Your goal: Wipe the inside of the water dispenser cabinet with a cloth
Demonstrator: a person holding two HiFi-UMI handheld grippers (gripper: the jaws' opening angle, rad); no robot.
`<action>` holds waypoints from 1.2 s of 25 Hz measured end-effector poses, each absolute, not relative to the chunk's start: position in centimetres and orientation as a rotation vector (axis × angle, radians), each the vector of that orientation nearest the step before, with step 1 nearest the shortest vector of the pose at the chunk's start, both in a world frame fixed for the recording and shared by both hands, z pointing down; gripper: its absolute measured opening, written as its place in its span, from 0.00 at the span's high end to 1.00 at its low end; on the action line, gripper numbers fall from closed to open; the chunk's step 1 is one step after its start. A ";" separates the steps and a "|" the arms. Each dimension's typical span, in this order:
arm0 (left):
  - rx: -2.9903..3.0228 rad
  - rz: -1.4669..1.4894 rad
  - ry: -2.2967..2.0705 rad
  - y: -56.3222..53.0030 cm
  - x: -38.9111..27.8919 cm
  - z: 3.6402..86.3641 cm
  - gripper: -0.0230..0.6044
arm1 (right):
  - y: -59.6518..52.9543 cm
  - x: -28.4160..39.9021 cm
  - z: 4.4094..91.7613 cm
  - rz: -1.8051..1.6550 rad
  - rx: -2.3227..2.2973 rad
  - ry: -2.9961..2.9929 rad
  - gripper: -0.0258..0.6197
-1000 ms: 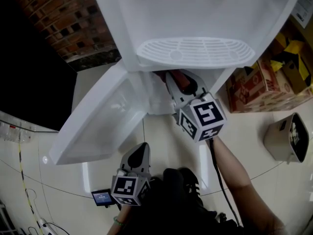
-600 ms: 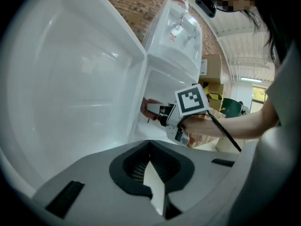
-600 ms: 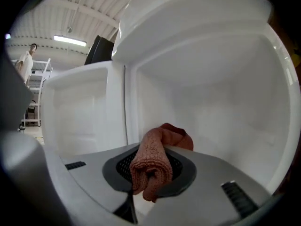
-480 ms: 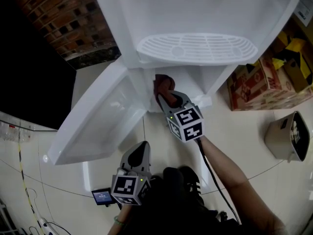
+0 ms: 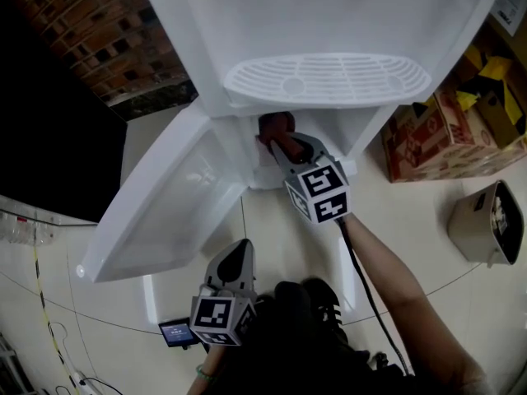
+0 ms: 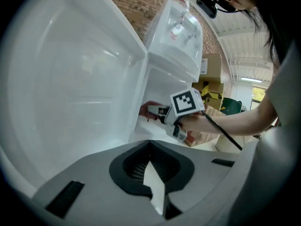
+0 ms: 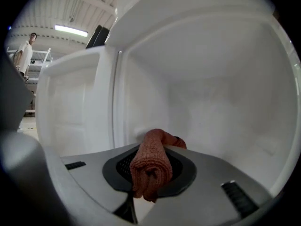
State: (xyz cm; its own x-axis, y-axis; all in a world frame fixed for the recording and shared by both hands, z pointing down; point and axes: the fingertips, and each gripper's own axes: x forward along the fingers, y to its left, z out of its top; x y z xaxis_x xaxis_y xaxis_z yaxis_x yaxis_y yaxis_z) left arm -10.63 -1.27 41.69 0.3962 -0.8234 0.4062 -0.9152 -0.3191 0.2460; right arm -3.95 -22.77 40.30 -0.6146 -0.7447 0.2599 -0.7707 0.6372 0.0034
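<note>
A white water dispenser (image 5: 329,23) stands with its lower cabinet door (image 5: 165,204) swung open to the left. My right gripper (image 5: 280,142) is shut on a rust-red cloth (image 5: 276,126) (image 7: 150,166) and reaches into the cabinet mouth near its left wall (image 7: 136,107). In the left gripper view the cloth (image 6: 148,109) shows at the cabinet opening. My left gripper (image 5: 233,257) hangs low in front of the door, jaws shut and empty (image 6: 153,187).
Cardboard boxes (image 5: 445,138) stand right of the dispenser. A beige bin (image 5: 486,229) sits on the tiled floor at far right. A brick wall (image 5: 107,39) is behind. A small device with a screen (image 5: 174,332) lies on the floor.
My right gripper with the cloth moved from the cabinet's middle toward its left side, then shifted slightly right. The left gripper stayed put.
</note>
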 end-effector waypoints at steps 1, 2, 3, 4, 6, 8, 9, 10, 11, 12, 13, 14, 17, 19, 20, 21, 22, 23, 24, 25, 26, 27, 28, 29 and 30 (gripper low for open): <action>2.224 0.286 -1.492 -1.3 -10.7 41.7 0.97 | -23.7 -3.6 37.9 0.134 1.286 -2.658 0.85; 2.222 0.287 -1.494 -1.3 -10.7 41.7 0.97 | -24.5 -3.3 35.7 0.110 1.329 -2.692 0.85; 2.222 0.288 -1.494 -1.3 -10.7 41.6 0.97 | -25.3 -3.0 33.7 0.089 1.365 -2.719 0.85; 2.224 0.292 -1.491 -1.3 -10.6 41.7 0.97 | -26.0 -2.8 32.1 0.071 1.393 -2.741 0.85; 2.231 0.303 -1.485 -1.2 -10.6 41.7 0.97 | -27.3 -2.6 30.1 0.052 1.428 -2.767 0.85; 2.236 0.316 -1.483 -1.0 -10.7 41.8 0.97 | -28.2 -3.1 29.8 0.045 1.434 -2.776 0.85; 2.235 0.320 -1.484 -1.0 -10.8 41.8 0.97 | -28.5 -3.4 30.2 0.043 1.423 -2.771 0.85; 2.230 0.320 -1.485 -0.9 -11.0 41.9 0.97 | -28.7 -3.8 31.0 0.043 1.405 -2.758 0.85; 2.224 0.316 -1.487 -0.9 -11.1 42.0 0.97 | -28.9 -4.2 32.1 0.048 1.384 -2.738 0.85; 2.217 0.311 -1.490 -1.0 -11.4 42.1 0.97 | -29.0 -4.7 33.4 0.058 1.365 -2.714 0.85; 2.211 0.306 -1.494 -1.0 -11.6 42.1 0.97 | -29.1 -5.1 34.8 0.077 1.351 -2.687 0.85; 2.207 0.304 -1.496 -1.0 -11.8 42.1 0.97 | -29.1 -5.4 36.4 0.110 1.343 -2.660 0.85; 2.206 0.308 -1.490 -0.9 -11.7 42.3 0.97 | -28.6 -5.8 41.1 0.265 1.312 -2.570 0.85; 2.205 0.310 -1.484 -0.9 -11.6 42.4 0.97 | -27.8 -5.6 44.9 0.326 1.255 -2.491 0.85; 2.202 0.308 -1.486 -0.9 -11.7 42.4 0.97 | -27.3 -5.5 46.7 0.349 1.225 -2.457 0.85; 2.199 0.306 -1.489 -1.0 -11.8 42.4 0.97 | -26.8 -5.5 48.1 0.375 1.202 -2.433 0.85; 2.195 0.303 -1.492 -1.0 -11.9 42.5 0.97 | -26.3 -5.5 49.2 0.401 1.186 -2.419 0.85; 2.193 0.300 -1.493 -1.1 -11.9 42.5 0.97 | -25.9 -5.5 49.9 0.421 1.175 -2.413 0.85; 2.192 0.299 -1.493 -1.1 -11.9 42.5 0.97 | -25.6 -5.5 50.3 0.428 1.167 -2.411 0.85; 2.193 0.300 -1.490 -1.1 -11.8 42.5 0.97 | -25.5 -5.6 50.4 0.422 1.161 -2.411 0.85; 2.196 0.302 -1.486 -1.1 -11.7 42.6 0.97 | -25.6 -5.6 50.1 0.402 1.158 -2.412 0.85; 2.199 0.305 -1.481 -1.0 -11.5 42.6 0.97 | -25.8 -5.5 49.5 0.370 1.165 -2.418 0.85; 2.202 0.308 -1.477 -1.0 -11.4 42.6 0.97 | -26.2 -5.4 48.3 0.327 1.185 -2.433 0.85; 2.204 0.310 -1.474 -0.9 -11.4 42.6 0.97 | -26.7 -5.2 46.6 0.275 1.218 -2.457 0.85; 2.203 0.311 -1.474 -0.9 -11.4 42.6 0.97 | -27.1 -5.0 44.4 0.213 1.261 -2.489 0.85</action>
